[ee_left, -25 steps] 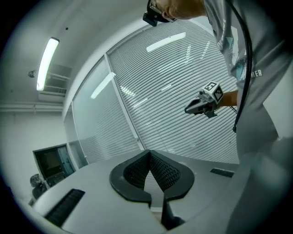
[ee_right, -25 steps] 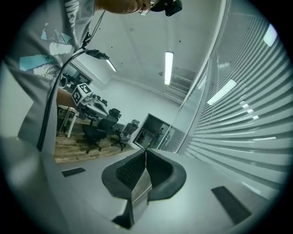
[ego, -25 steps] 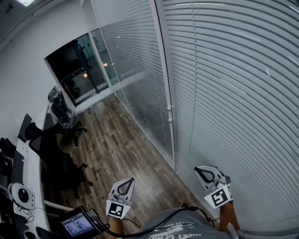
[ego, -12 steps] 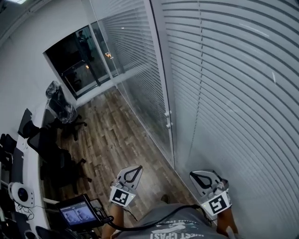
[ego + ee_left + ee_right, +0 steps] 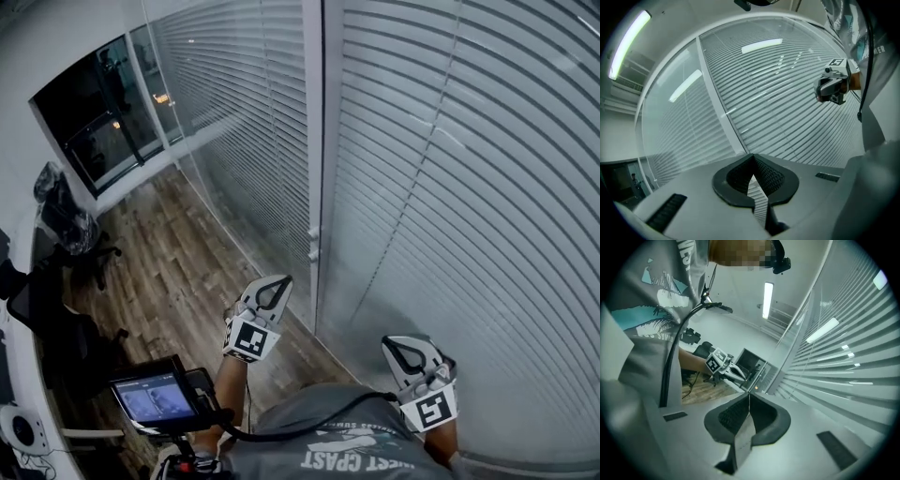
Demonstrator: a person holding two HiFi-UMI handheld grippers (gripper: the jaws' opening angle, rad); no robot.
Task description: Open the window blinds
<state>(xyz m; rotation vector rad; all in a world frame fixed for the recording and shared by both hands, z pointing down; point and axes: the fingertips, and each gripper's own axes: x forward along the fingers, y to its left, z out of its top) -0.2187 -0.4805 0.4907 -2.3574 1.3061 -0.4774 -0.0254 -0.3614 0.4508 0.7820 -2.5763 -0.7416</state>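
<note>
Here:
Left gripper (image 5: 270, 292): hovering near the window blinds (image 5: 469, 206), jaws pressing together, holding nothing.
Right gripper (image 5: 411, 353): hovering beside them, jaws likewise together, empty.

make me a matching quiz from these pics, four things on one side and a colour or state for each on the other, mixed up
1. left gripper
2. window blinds
3. small screen
4. floor

A. brown wood planks
B. jaws shut, nothing held
C. lit up
D. white slats, closed

Pairs: 1-B, 2-D, 3-C, 4-A
</note>
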